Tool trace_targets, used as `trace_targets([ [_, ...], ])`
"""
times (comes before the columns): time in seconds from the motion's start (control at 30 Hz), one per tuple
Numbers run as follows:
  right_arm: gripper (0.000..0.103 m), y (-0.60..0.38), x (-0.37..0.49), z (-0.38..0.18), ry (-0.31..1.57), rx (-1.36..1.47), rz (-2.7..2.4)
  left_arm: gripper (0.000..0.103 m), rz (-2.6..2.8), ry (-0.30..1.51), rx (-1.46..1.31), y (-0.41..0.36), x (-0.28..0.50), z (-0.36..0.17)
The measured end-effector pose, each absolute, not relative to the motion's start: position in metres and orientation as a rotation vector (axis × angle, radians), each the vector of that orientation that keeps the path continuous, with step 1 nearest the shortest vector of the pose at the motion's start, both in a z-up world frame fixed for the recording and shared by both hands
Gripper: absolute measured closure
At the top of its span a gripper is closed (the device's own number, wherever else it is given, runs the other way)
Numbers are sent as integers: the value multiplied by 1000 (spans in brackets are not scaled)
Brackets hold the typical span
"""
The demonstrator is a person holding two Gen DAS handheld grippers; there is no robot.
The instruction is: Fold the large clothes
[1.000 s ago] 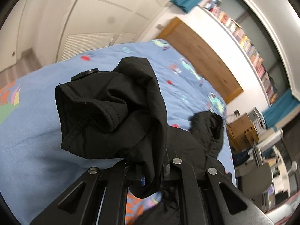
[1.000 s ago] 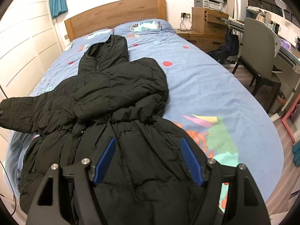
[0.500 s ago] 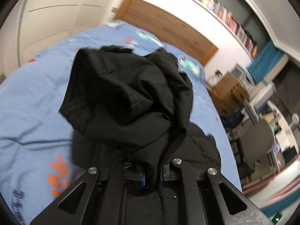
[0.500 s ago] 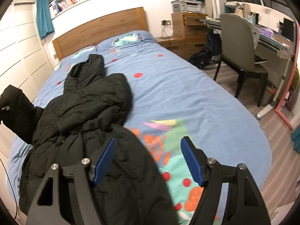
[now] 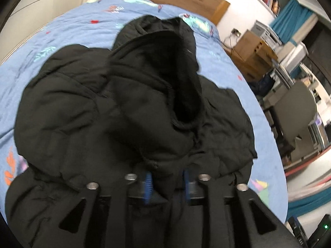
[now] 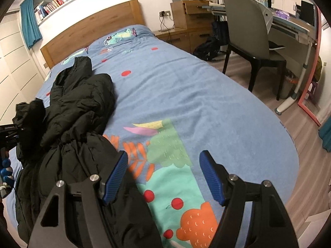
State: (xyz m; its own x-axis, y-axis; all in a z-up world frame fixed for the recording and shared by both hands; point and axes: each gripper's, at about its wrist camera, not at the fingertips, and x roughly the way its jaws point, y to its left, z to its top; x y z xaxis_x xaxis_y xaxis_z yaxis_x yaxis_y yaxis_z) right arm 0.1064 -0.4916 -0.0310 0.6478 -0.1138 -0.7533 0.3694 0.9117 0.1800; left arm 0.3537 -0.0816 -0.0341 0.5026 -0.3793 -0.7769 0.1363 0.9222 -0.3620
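Lying lengthwise on the bed [image 6: 206, 95], hood towards the wooden headboard [image 6: 91, 29] and hem towards the near end — the black puffer coat [image 5: 86, 111], long axis running away from both pairs of tongs; sitting on the left half of the blue patterned bedspread, leaving the right half bare.

Hanging directly over the coat's middle, the left tongs [image 5: 168, 183], pointing down the garment towards the hood [image 5: 165, 41]; jaws opening at this moment, a bunched fold of sleeve [image 5: 144, 107] between the blue pads, draped across the chest; hard to say through the motion blur whether the pads press on the cloth or have just cleared it, so the fold is probably being let go.

Hovering off the coat's right edge, the right tongs [image 6: 164, 177], jaws spread wide with nothing between them; left pad above the lower skirt of the coat, right pad above the printed bedspread; clearly the farther of the two from the sleeve, yet the nearer to the hem on that side.

Looking thick and puffy throughout — quilted, matte black, gathered at the waist, right sleeve already folded across the front; likely to spring back unless pressed flat.
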Motion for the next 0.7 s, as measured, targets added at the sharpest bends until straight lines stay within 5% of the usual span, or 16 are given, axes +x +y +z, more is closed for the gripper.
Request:
trace_targets([
  [0.07,33,-490,109,-35,832,333,-272,45,-363,1008,-273,-85,347,-36],
  [0.13,33,-486,113,-38,838,327,-261,40,-405,1004,-254,-87,339,-34],
  [0.37,33,-453,139,-33,844,267,-184,37,-449,940,-144,-76,313,-14],
  [0.7,33,-336,225,-5,819,108,89,36,-160,908,-109,41,350,-22],
])
